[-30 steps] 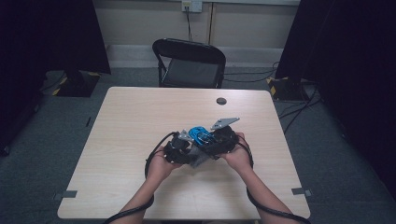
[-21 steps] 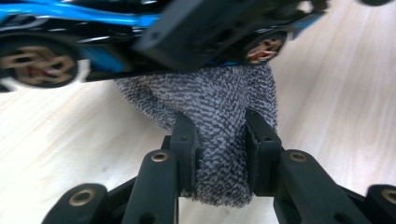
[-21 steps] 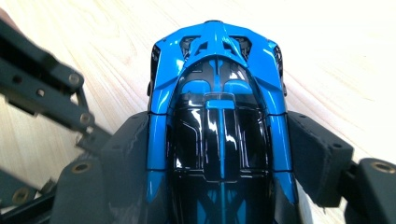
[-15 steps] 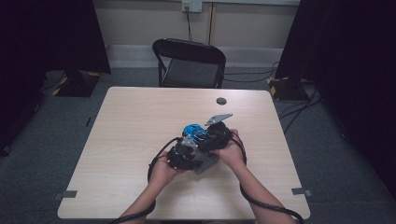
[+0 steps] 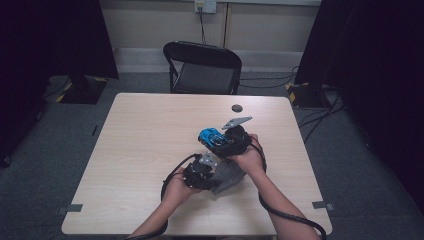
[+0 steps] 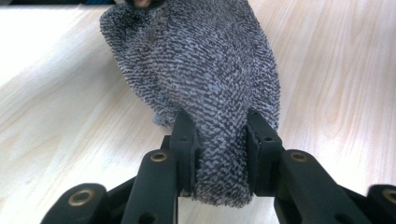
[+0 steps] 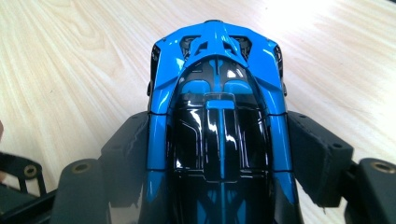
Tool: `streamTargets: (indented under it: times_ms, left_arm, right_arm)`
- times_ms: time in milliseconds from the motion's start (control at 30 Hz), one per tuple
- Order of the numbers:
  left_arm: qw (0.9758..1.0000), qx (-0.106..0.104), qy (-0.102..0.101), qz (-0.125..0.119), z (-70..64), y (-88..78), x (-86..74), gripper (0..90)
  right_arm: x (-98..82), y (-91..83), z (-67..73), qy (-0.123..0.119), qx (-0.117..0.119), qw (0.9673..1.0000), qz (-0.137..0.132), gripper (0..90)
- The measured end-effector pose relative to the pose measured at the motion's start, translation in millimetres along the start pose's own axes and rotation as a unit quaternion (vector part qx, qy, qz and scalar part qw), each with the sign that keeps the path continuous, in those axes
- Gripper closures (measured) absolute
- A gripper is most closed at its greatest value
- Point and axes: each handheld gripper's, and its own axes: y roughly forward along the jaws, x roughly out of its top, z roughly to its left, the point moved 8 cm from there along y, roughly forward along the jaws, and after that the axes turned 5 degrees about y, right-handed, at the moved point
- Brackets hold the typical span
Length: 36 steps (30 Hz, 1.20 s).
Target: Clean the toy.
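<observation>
My left gripper (image 5: 206, 176) sits low near the front edge of the table (image 5: 135, 150), and its jaws are pinched narrow on a grey knitted cloth (image 6: 205, 79); in the left gripper view the fabric bunches between my two black pads (image 6: 184, 140) and spreads out beyond them over the pale wood. In the high view the cloth (image 5: 227, 179) lies just right of that gripper, below my other hand. My right gripper (image 5: 220, 142) is a little farther up the table and holds a blue and black toy car (image 7: 217, 116) by its flanks, jaws set wide, one pad on each side of the body. The car (image 5: 210, 136) sits near the table's middle. A small dark disc (image 5: 236, 107) lies well apart, near the far edge.
</observation>
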Motion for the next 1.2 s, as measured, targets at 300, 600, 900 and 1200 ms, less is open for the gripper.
streamTargets:
  times_ms: [300, 600, 900, 1200]
  left_arm:
    - [0.9985, 0.048, -0.026, 0.009, 34.0, -23.6, -16.0, 68.8]
    - [0.9936, 0.094, -0.063, -0.004, 71.0, -52.3, -25.9, 68.9]
    - [0.9880, 0.124, -0.091, -0.010, 94.6, -66.3, -33.8, 68.9]
    - [0.9871, 0.131, -0.091, -0.013, 98.6, -68.6, -26.9, 68.9]
  right_arm:
    - [-1.1, -9.7, -1.2, 0.000, 0.004, 1.0000, -0.007, 28.3]
    - [-7.5, -11.8, 6.8, -0.008, 0.018, 0.9998, -0.007, 28.3]
    - [-17.7, -9.8, 13.4, -0.015, 0.027, 0.9995, -0.001, 28.3]
    - [-28.1, -8.8, 16.2, -0.023, 0.029, 0.9993, 0.008, 28.2]
